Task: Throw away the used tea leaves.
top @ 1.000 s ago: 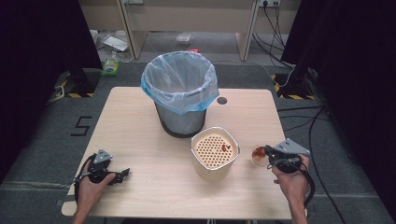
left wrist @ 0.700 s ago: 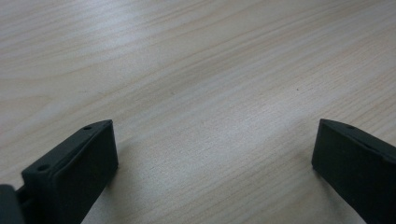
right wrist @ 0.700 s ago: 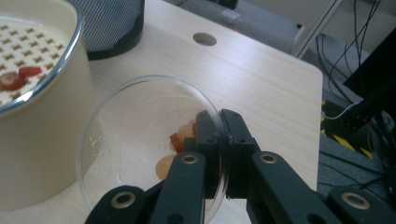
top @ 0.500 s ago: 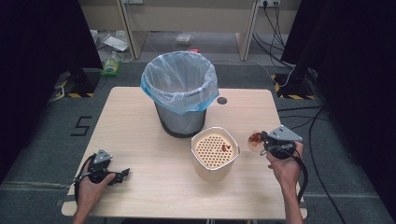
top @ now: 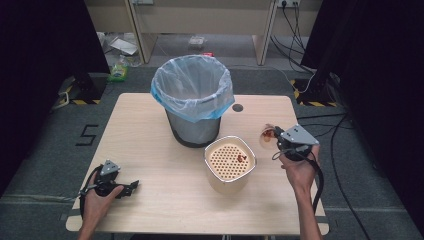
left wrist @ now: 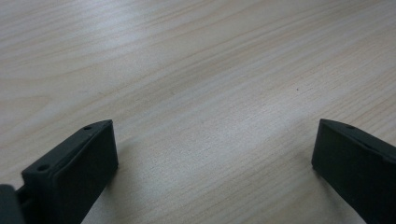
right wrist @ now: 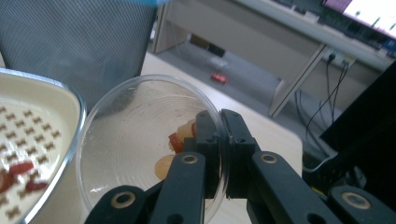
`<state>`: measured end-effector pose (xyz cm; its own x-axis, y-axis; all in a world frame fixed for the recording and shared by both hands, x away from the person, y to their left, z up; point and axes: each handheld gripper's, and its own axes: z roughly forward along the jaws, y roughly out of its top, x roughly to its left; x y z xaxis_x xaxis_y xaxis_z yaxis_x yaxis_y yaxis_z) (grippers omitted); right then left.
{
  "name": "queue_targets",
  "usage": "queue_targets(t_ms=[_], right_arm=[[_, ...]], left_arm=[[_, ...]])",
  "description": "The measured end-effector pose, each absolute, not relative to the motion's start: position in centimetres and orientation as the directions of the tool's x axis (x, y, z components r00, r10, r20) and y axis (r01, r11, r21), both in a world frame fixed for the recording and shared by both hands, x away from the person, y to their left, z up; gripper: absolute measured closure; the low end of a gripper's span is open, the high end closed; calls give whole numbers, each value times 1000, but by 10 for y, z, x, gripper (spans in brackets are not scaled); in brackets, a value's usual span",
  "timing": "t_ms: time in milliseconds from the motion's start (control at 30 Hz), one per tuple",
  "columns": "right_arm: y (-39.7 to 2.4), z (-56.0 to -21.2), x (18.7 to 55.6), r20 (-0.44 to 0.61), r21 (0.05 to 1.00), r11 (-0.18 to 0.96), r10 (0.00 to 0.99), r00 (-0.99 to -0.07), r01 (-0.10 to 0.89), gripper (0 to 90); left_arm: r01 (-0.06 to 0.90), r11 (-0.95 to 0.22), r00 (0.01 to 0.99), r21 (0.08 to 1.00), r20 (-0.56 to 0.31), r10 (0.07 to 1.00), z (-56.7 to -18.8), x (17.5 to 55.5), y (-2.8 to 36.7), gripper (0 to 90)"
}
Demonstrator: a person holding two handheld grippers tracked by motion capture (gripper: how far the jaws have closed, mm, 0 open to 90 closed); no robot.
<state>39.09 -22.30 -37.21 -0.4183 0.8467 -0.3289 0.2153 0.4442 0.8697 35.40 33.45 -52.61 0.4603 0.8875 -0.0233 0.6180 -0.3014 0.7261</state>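
My right gripper point(top: 278, 137) point(right wrist: 221, 140) is shut on the rim of a clear plastic dish point(right wrist: 140, 144) point(top: 267, 136), lifted off the table and tilted toward the strainer. Red and pale food bits point(right wrist: 180, 140) cling inside the dish near the jaws. The cream strainer bowl point(top: 230, 161) point(right wrist: 32, 154) with a perforated top stands mid-table and holds a few red scraps point(top: 242, 158) point(right wrist: 18, 175). My left gripper point(top: 131, 188) point(left wrist: 212, 154) rests open on the bare wood at the front left, nothing between its jaws.
A grey mesh bin point(top: 193, 100) point(right wrist: 79, 42) lined with a blue bag stands behind the strainer. A dark round hole point(top: 237, 107) sits in the table point(top: 150, 130) to the bin's right. Cables and shelving lie on the floor beyond.
The right gripper has carried the dish up and away from the person, toward the far side of the strainer, and tilted it. The left gripper has stayed put.
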Motion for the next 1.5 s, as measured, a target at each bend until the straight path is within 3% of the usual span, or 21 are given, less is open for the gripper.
queue_targets(t_ms=[400, 667, 800, 1000, 1500], right_arm=[[-167, -360, 389, -529, 818, 575, 742, -411, -15, 870], [-147, -358, 379, -725, 681, 714, 624, -292, -166, 873], [-144, -357, 373, -763, 645, 730, 596, -253, -225, 874], [-131, -361, 360, -857, 515, 799, 492, -156, -312, 875], [-105, -380, 355, -939, 320, 876, 343, -2, -362, 876]], left_arm=[[618, -302, 461, 726, -23, 887, -526, 354, 335, 0], [618, -302, 461, 726, -23, 887, -526, 354, 335, 0], [618, -301, 460, 726, -23, 887, -526, 354, 335, 0], [618, -302, 460, 726, -23, 887, -526, 354, 335, 0], [618, -301, 460, 726, -23, 887, -526, 354, 335, 0]])
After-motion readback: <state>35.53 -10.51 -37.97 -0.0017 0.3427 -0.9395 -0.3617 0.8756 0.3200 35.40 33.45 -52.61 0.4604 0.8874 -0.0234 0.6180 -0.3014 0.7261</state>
